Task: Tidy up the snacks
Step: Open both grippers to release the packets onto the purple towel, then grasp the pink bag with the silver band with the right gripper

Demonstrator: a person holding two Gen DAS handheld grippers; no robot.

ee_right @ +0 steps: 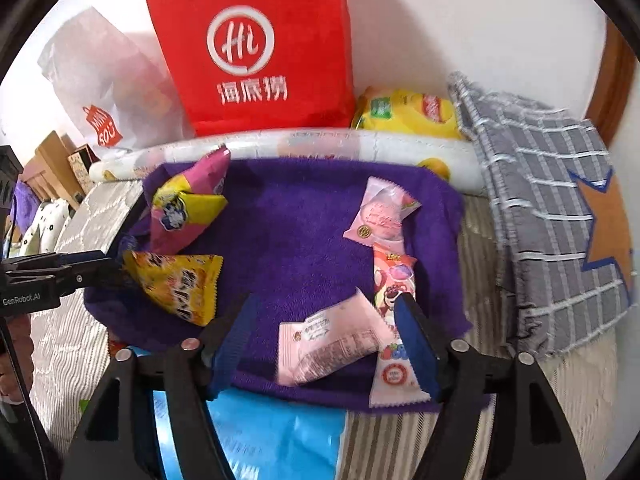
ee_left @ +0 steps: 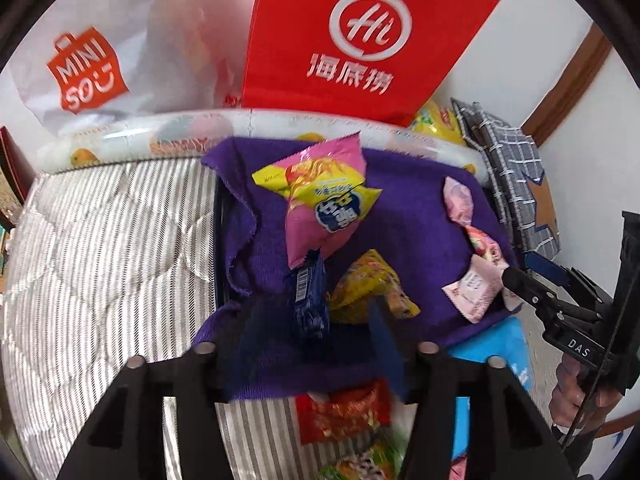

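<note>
A purple towel (ee_left: pixel 416 216) (ee_right: pixel 304 240) lies on the striped bed. On it lie a pink and yellow chip bag (ee_left: pixel 324 204) (ee_right: pixel 188 204), a dark blue bar (ee_left: pixel 310 300), a yellow snack bag (ee_left: pixel 368 284) (ee_right: pixel 180 284) and three pink packets (ee_left: pixel 476 284) (ee_right: pixel 336 344). My left gripper (ee_left: pixel 316 344) is open, its fingers either side of the blue bar and the yellow bag. My right gripper (ee_right: pixel 324 344) is open around the near pink packet. It shows at the right in the left wrist view (ee_left: pixel 516 276).
A red paper bag (ee_left: pixel 360 36) (ee_right: pixel 256 48) and a white Miniso bag (ee_left: pixel 92 68) (ee_right: pixel 104 92) stand against the wall behind a rolled printed mat (ee_right: pixel 320 144). A grey checked cloth (ee_right: pixel 552 208) lies right. A blue package (ee_right: pixel 272 436) and more snacks (ee_left: pixel 344 412) lie near.
</note>
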